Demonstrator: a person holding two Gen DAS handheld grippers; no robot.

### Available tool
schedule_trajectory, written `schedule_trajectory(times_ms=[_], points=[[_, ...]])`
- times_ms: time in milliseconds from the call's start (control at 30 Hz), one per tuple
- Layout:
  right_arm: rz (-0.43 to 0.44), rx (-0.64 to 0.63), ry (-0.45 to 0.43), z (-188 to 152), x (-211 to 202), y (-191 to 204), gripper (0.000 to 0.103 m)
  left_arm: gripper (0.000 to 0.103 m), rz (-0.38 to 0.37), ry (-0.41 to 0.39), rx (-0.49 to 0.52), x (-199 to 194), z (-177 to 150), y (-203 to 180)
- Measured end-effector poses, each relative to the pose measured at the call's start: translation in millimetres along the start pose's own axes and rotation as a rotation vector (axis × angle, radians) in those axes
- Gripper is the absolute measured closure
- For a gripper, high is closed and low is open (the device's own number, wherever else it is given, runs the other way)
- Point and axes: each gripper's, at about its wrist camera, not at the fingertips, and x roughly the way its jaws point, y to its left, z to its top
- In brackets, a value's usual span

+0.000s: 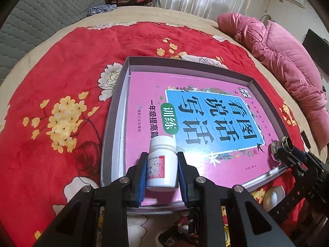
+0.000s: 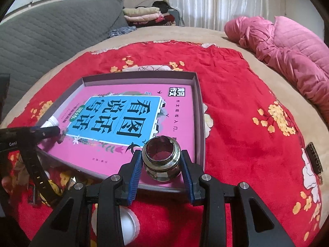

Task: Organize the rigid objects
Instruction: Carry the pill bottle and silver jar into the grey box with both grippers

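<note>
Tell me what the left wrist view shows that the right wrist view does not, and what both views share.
Only the left wrist view shows the red label of the white plastic pill bottle, held upright in the left hand-held gripper.

Only the right wrist view shows the open mouth of the round metal fitting, held in the right hand-held gripper.

Both show the pink book with a blue title panel lying in the shallow grey cardboard tray on the red floral blanket.

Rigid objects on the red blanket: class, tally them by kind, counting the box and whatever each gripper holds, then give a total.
Shallow box: 1
Pink book: 1
White pill bottle in the left gripper: 1
Metal pipe fitting in the right gripper: 1
White round object, kind unclear: 1
Total: 5
</note>
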Motion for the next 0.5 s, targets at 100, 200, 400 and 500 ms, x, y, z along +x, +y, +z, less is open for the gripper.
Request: schedule_trajectory(times_ms=[100,200,400,500], points=[[0.003,0.004,0.002,0,0,0,0.065,0.076,0.002,0.006,-0.002,0,0,0],[0.002,0.005,0.001,0,0,0,0.065,0.076,0.001,0.012,-0.003,-2,-2,0],[0.035,0.040,-0.015,1,-5,-4,0.059,0.076,-0.002,0.010,-0.010,-7,-4,2],[0.054,0.061,-0.042,2,-11,-7,0.056,0.076,-0.007,0.003,-0.031,-10,-5,4]])
